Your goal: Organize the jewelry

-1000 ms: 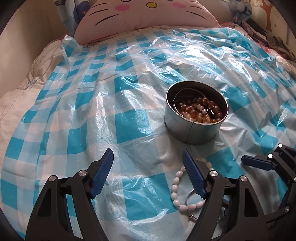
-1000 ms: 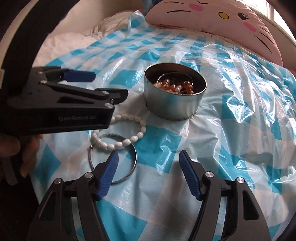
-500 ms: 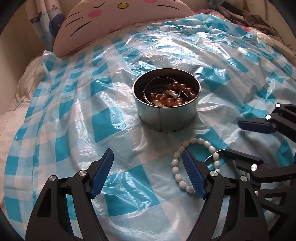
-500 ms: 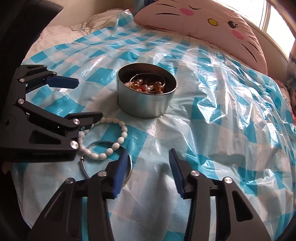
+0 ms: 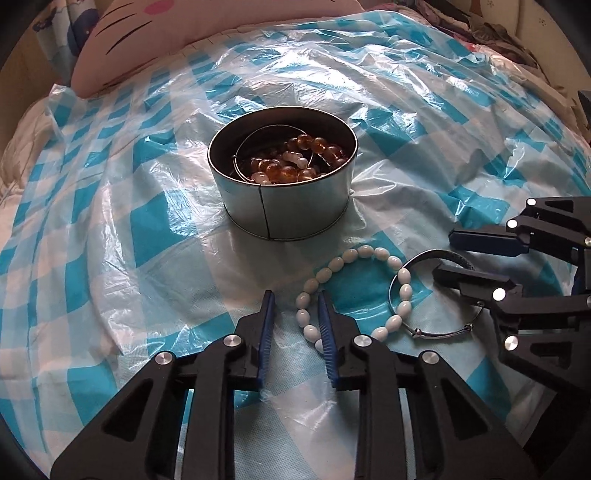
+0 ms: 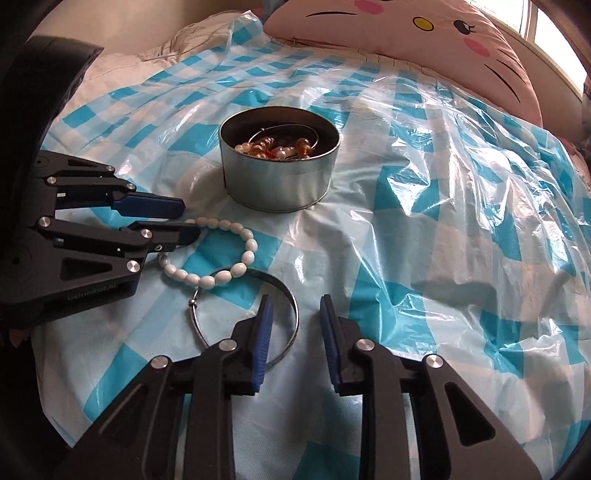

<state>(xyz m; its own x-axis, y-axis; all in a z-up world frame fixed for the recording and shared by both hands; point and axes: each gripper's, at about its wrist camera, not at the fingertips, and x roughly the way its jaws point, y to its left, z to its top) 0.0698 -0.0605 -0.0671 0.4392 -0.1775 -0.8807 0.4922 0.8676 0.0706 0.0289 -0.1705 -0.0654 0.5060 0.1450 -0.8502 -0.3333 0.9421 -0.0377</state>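
Note:
A round metal tin (image 5: 284,199) holds amber and white beads and a wire hoop; it also shows in the right wrist view (image 6: 277,173). A white bead bracelet (image 5: 347,291) lies on the checked sheet, overlapping a thin silver bangle (image 5: 424,295). My left gripper (image 5: 293,325) is open but narrowed, its jaws astride the bracelet's left edge. In the right wrist view, the bracelet (image 6: 221,258) meets the bangle (image 6: 280,295). My right gripper (image 6: 293,332) is open but narrowed, astride the bangle's right rim.
A blue-and-white checked plastic sheet (image 6: 443,221) covers the bed. A pink cat-face pillow (image 6: 406,33) lies at the far end. White bedding (image 5: 22,155) shows at the left edge.
Both grippers have narrowed from wide open. The left has swung right onto the white bracelet's edge; the right has come down onto the bangle's rim.

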